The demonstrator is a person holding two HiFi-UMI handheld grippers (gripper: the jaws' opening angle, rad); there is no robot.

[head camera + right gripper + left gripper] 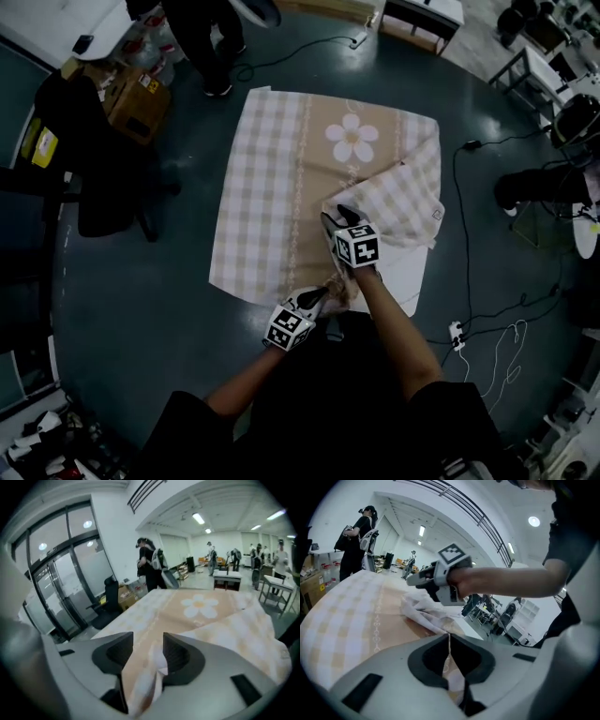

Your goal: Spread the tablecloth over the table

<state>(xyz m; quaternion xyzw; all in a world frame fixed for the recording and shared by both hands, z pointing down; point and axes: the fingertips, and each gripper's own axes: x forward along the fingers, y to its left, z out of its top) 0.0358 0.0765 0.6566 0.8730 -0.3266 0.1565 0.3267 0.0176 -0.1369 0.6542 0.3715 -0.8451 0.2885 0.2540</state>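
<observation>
The tablecloth point(281, 187) is seen lying over most of the table point(405, 274). One corner point(398, 202) is folded back on itself just beyond and to the right of the right gripper's tips, so a bare white strip of table is exposed beside those fingers. The left gripper point(449, 643) is closed tight on a thin pinch of the near hem, which is drawn up between its pads. The right gripper point(147, 641) is held with its jaws well apart. A loose ridge of cloth stands between them, leaning on one finger, but it is not clamped.

The cloth is judged to be light, limp and easily creased. If it is pulled from a single point, it will probably be bunched rather than slid flat, and wrinkles will be carried along. A hold is best taken on the hem of the folded corner, ahead and to the right of the right fingers, with the near edge anchored by the left fingers.

Open room is found beyond the fingertips over the flat cloth, as far as the flower print point(352, 139). To the right of the right fingers the table edge drops toward cables point(487, 323) on the floor. To the left of the left fingers a dark chair point(103, 187) stands well apart.
</observation>
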